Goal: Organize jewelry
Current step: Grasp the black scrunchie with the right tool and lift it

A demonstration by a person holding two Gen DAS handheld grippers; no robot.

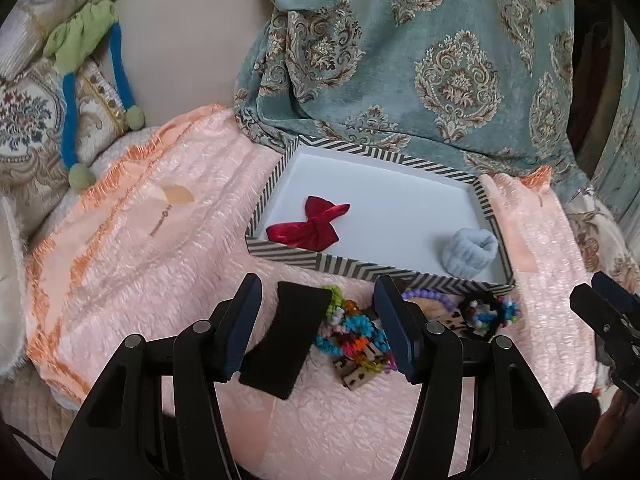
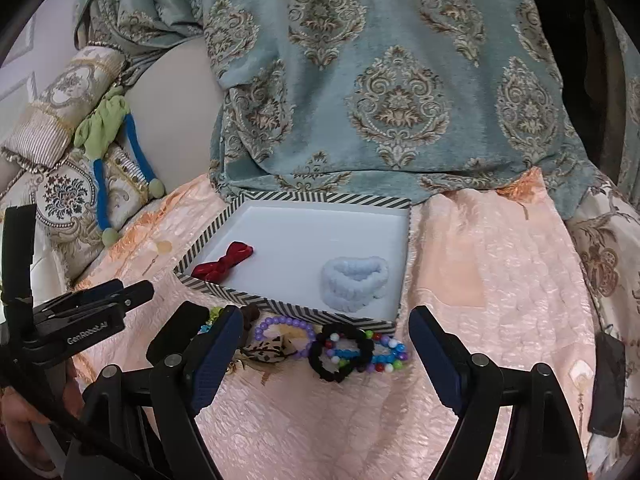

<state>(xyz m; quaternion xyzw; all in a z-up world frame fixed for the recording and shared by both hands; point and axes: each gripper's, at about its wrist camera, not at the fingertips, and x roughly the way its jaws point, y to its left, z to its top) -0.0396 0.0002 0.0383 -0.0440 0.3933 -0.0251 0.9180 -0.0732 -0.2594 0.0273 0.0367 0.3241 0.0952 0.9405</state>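
A striped box lid (image 1: 304, 258) (image 2: 280, 304) with a white inside lies on the pink blanket. In it are a red bow (image 1: 308, 226) (image 2: 222, 264) and a pale blue scrunchie (image 1: 470, 256) (image 2: 356, 282). In front of it lies a heap of jewelry: a black band (image 1: 286, 344), colourful beaded pieces (image 1: 352, 334), a purple bead bracelet (image 2: 280, 330) and a black scrunchie with beads (image 2: 344, 350) (image 1: 486, 314). My left gripper (image 1: 320, 324) is open over the black band and the beads. My right gripper (image 2: 326, 354) is open around the black scrunchie.
A teal patterned curtain (image 1: 420, 60) hangs behind the box. Embroidered cushions (image 1: 28, 128) and a green-blue plush toy (image 1: 80, 80) lie at the left. A dark flat object (image 2: 608, 384) lies at the right edge of the blanket (image 1: 160, 240).
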